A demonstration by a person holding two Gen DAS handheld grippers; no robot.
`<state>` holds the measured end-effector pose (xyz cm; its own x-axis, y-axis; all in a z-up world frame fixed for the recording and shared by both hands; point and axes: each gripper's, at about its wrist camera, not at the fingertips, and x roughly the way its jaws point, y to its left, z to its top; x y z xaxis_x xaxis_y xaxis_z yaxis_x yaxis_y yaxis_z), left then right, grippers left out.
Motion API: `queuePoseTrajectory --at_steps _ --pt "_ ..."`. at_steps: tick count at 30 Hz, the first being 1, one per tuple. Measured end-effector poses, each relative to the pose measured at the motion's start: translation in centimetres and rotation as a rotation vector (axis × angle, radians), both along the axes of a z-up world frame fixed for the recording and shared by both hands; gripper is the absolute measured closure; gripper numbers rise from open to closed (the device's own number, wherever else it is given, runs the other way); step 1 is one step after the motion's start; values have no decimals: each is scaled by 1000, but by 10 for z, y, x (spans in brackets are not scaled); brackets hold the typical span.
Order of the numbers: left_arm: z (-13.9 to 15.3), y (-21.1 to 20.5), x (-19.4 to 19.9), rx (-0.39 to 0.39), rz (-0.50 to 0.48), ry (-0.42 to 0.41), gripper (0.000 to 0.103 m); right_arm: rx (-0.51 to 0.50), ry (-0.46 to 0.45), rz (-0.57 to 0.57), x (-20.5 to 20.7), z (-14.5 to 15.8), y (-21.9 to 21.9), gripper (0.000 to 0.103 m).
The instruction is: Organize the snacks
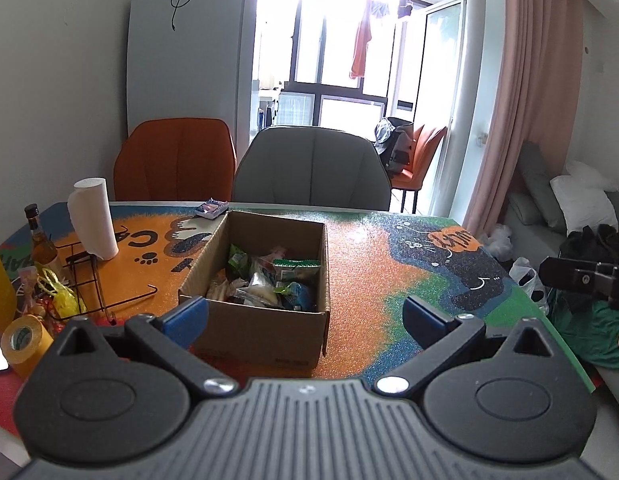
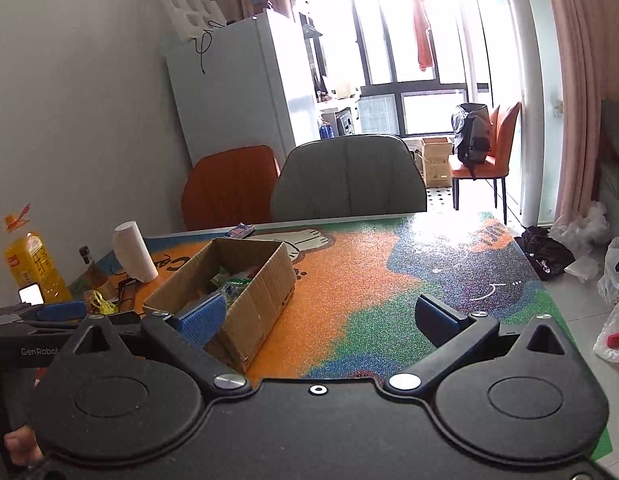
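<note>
Both tongs wide open, empty: left gripper (image 1: 305,314), right gripper (image 2: 319,316) | snacks (image 1: 269,280) loose in cardboard box (image 1: 265,332) | advise descending centrally, clear of walls.

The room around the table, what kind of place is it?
Most likely the dining corner of a lived-in flat: a fridge by the wall, dining chairs at the patterned table, and laundry drying at the balcony window.

Counts, both wrist views:
- box (image 1: 265,320): 1, open, on table (image 1: 361,264)
- snack packets (image 1: 269,280) in box: several (heaped, exact count unclear)
- grippers: 2, left (image 1: 305,316), right (image 2: 317,320), each with 2 blue pads
- paper roll (image 1: 92,218): 1
- tape roll (image 1: 25,338): 1
- glass bottle (image 1: 39,236): 1
- yellow jug (image 2: 31,268): 1
- chairs: 2 orange (image 1: 175,160) (image 2: 491,148), 1 grey (image 1: 311,168)
</note>
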<state>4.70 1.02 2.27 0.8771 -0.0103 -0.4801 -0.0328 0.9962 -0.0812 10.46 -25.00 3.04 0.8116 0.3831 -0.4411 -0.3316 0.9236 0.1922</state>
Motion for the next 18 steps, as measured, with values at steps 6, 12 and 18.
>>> queuePoseTrajectory --at_steps 6,12,18 --pt "4 0 -11 11 4 -7 0 -8 4 5 -9 2 -1 0" --pt "6 -5 -23 45 7 -19 0 10 9 3 -18 1 -6 0" --pt "7 -11 -35 50 -8 -16 0 9 2 -8 -30 2 -14 0"
